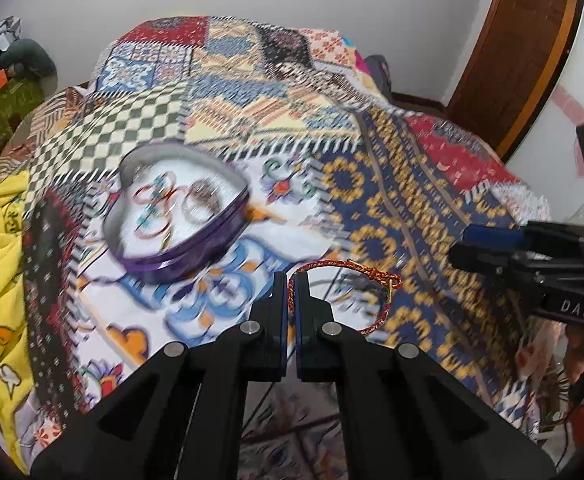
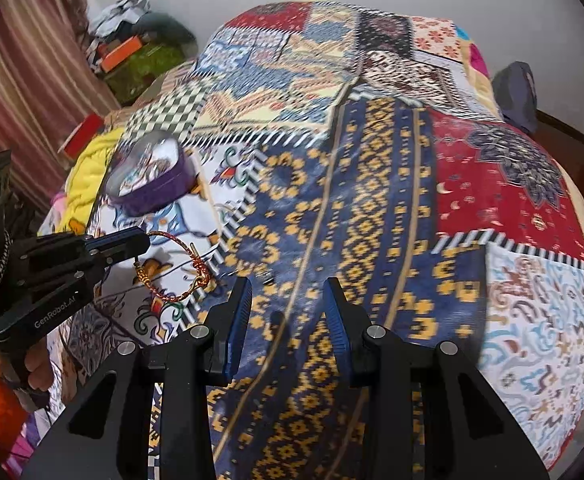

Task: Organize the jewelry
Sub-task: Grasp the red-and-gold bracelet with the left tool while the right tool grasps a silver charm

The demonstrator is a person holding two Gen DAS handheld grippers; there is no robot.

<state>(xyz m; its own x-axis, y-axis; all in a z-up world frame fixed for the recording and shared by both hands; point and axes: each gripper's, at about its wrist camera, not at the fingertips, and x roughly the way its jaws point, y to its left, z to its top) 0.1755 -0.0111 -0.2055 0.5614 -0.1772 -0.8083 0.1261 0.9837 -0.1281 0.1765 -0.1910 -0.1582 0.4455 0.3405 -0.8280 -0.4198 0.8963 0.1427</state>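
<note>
Left gripper (image 1: pixel 290 280) (fingers together) on bracelet (image 1: pixel 375 276)

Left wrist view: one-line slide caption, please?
Left tool shut on red-gold thread bracelet beside open heart-shaped tin of bangles.

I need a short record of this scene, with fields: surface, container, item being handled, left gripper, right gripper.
surface: patchwork bedspread over a bed
container: purple heart-shaped tin, open, several bangles inside
item being handled: red and gold cord bracelet, hanging from the left gripper, short of the tin
left gripper: left gripper shut on the bracelet cord
right gripper: right gripper open, nothing between its fingers, over the blue and yellow patch
</note>
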